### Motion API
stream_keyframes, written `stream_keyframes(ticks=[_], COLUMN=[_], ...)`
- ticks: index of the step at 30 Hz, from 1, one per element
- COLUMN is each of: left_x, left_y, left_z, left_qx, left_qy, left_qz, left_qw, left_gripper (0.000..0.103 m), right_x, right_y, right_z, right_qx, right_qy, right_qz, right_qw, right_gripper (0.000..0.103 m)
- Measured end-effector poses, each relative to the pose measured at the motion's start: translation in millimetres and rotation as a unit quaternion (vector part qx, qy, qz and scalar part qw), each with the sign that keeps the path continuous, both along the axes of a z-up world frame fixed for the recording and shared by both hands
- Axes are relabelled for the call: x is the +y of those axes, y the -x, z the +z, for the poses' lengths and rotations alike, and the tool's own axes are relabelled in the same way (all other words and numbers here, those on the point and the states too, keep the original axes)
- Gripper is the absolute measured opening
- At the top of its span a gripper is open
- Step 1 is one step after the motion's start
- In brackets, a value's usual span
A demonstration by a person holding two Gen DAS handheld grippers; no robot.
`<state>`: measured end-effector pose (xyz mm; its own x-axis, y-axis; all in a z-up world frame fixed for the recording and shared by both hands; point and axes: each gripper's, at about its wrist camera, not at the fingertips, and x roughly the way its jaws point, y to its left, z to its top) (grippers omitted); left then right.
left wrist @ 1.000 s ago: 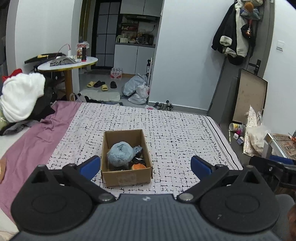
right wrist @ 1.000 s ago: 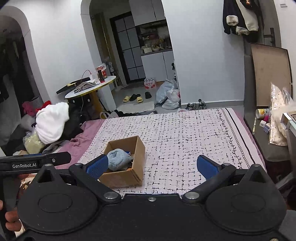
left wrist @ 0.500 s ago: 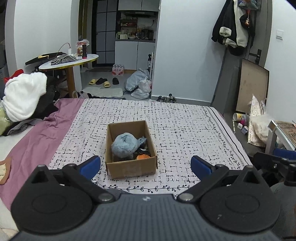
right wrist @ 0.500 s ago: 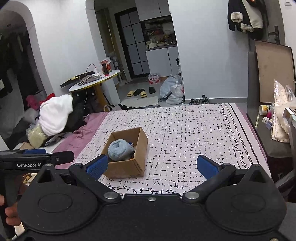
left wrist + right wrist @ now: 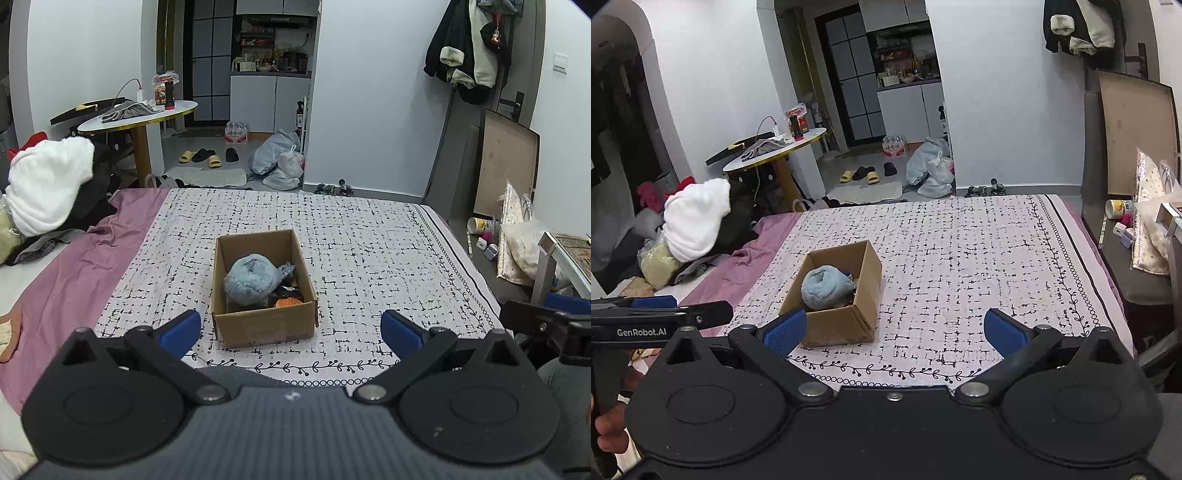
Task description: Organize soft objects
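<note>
An open cardboard box (image 5: 264,325) stands on the patterned bed cover (image 5: 369,258). Inside it lie a fluffy light-blue soft toy (image 5: 251,278), a dark item and an orange item (image 5: 288,302). My left gripper (image 5: 290,330) is open and empty, held back from the box near the bed's front edge. In the right wrist view the box (image 5: 836,325) and the blue toy (image 5: 825,288) sit left of centre. My right gripper (image 5: 892,330) is open and empty, back from the box. The left gripper's body (image 5: 657,321) shows at the left edge.
A pile of white and dark clothes (image 5: 48,192) lies at the bed's left on a purple sheet (image 5: 74,266). A round table (image 5: 136,114) stands behind. Bags and small items (image 5: 517,236) crowd the floor right of the bed. The right gripper's body (image 5: 546,321) shows at the right edge.
Both grippers have drawn back and risen from the box, which now looks smaller and farther. Both stay open and empty. The box contents have not moved.
</note>
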<state>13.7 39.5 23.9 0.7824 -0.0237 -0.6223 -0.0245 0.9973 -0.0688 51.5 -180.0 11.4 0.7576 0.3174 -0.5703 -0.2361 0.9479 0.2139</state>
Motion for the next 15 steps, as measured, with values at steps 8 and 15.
stream_keyframes(ticks=[8, 15], left_x=[-0.2, -0.8], left_y=[-0.3, -0.8], left_z=[0.4, 0.4], left_qx=[-0.002, 0.003], left_qy=[-0.004, 0.001], left_qz=[0.009, 0.007], left_qw=[1.0000, 1.0000], left_gripper=[0.103, 0.103], right_x=[-2.2, -4.9], right_y=[-0.7, -0.2], right_z=[-1.4, -1.8], right_qx=[0.004, 0.003], right_qy=[-0.001, -0.003], right_qz=[-0.007, -0.010], right_qw=[1.000, 1.000], right_gripper=[0.103, 0.103])
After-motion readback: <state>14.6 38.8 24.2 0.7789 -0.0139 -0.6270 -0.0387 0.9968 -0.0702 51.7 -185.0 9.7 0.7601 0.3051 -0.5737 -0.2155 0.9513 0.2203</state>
